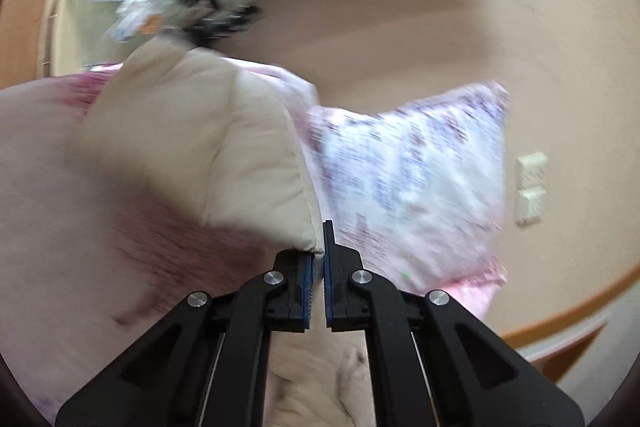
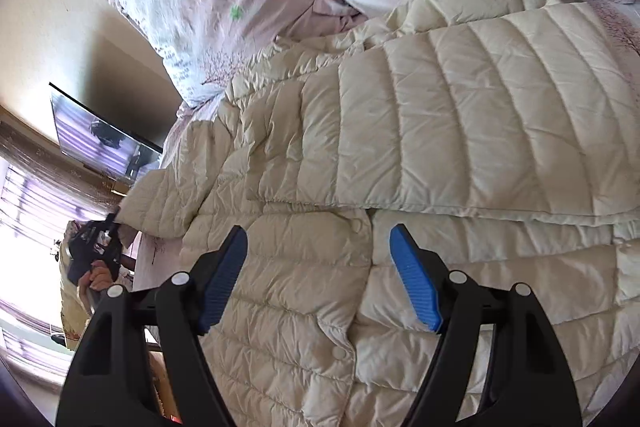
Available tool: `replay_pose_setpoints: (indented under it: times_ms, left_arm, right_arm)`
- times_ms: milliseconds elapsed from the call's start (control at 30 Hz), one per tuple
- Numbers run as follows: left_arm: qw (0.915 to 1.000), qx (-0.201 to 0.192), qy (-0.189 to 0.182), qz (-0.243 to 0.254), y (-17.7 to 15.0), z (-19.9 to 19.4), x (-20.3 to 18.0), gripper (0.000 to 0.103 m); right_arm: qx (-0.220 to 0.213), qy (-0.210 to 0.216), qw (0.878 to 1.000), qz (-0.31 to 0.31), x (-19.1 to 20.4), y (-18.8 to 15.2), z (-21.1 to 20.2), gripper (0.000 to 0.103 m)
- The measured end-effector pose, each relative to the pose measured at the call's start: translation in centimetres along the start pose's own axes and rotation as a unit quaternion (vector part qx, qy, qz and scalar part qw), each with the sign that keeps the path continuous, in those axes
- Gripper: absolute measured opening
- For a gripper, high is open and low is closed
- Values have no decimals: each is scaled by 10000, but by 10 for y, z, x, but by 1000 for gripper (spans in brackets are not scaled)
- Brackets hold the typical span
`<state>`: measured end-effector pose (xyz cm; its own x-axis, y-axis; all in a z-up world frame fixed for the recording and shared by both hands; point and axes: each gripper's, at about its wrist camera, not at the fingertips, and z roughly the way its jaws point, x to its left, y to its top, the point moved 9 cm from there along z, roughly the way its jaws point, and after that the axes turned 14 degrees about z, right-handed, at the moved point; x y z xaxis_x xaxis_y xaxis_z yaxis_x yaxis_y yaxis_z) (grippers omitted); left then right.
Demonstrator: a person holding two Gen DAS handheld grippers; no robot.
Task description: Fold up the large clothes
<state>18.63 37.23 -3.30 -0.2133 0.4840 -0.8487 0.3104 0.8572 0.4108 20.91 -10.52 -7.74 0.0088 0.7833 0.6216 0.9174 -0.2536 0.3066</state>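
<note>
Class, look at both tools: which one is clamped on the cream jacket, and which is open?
The left tool pinches the jacket edge; the right tool hovers open above it.

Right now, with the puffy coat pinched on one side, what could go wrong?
1. The left gripper has only a thin edge of the coat between its shut jaws. That slippery, puffy edge might slide out if it is lifted.
2. The right gripper is open above the coat and holds nothing, so a pull from one side alone could drag the fold crooked.
3. The pillow lies right beside the coat and could get bumped or caught under it.
</note>
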Motion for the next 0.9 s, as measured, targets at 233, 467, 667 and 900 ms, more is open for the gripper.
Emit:
replay_pose_setpoints:
  times_ms: [233, 467, 667, 900]
  left_arm:
    - [9904, 360, -955, 933, -48, 6, -114, 3]
    - [9685, 924, -1553, 1711, -129, 39, -196, 3]
    - [9536, 1618, -1570, 1994, -210, 81, -218, 3]
    - [9243, 2620, -1024, 2579, -306, 132, -203, 4]
  right_arm:
    - [-253, 9, 9996, 95, -13, 0, -17, 75]
    - [-586, -26, 9982, 136, -28, 4, -44, 75]
    - [-888, -103, 9960, 36, -35, 5, -60, 75]
    - [-1076, -323, 9935, -196, -35, 4, -63, 75]
